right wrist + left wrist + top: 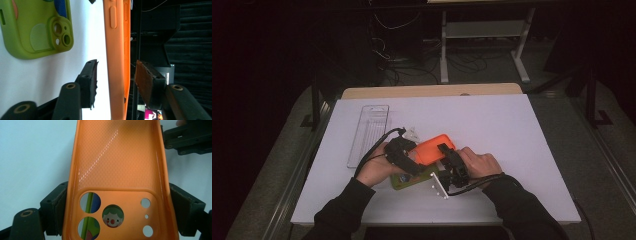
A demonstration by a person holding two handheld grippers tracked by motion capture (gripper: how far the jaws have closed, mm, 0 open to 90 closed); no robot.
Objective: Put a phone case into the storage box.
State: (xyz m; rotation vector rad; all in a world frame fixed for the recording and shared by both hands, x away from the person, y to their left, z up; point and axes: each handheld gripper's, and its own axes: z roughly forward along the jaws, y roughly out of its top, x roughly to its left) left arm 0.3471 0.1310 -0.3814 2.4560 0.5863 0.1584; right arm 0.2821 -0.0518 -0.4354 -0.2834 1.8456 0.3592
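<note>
Item: orange phone case [435, 148], held above the white surface [512, 130] at its near middle, directly over a green phone [408, 181] lying flat there. Step in hand, as we judge it: taking a two-sided hold on the case so it can be fitted or handed over. To do it well, we would seat the right pads squarely on the case's long edge, clear of the side buttons, and keep the case level with its camera cut-outs lined up over the green phone's lenses before any downward press. Left tongs [117, 202]: clenched across the width of the case at its camera end, both pads [58, 207] pressing its side walls. Right tongs [116, 77]: partly parted, straddling the case's edge; the pads [93, 82] stand near either face, with a gap visible on each side, so no grip yet. Also present: a clear plastic tray [369, 132] at the far left of the surface, well apart.
</note>
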